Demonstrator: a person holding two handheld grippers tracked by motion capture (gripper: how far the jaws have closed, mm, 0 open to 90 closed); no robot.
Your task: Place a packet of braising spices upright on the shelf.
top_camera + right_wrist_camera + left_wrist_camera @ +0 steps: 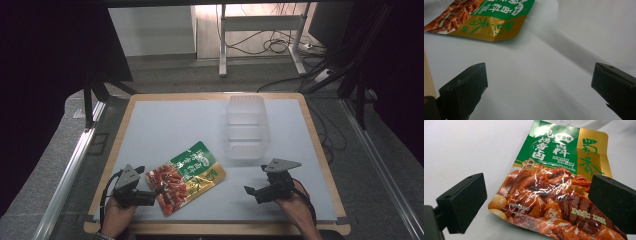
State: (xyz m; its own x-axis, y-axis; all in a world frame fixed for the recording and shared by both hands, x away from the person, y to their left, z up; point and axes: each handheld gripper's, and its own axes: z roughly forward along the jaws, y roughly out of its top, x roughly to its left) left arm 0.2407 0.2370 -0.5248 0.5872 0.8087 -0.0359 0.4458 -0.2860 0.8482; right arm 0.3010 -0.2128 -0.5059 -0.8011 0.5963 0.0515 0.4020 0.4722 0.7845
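Note:
A flat food pouch (185,176), green and gold at the top with a red meat picture below, lies on the white table mat (165,125) near the front left. My left gripper (157,191) is open at the pouch's near corner; in the left gripper view the pouch (554,185) lies between and beyond the spread jaws, its right edge behind the right jaw. My right gripper (254,186) is open and empty at the front right, pointing left over bare mat. In the right gripper view the pouch's gold corner (496,25) sits far off at the upper left.
A clear plastic container (245,127) stands empty at the mat's back right, just beyond the right gripper. The table's wooden rim (110,165) frames the mat. Dark curtains, metal rails and floor cables surround the table.

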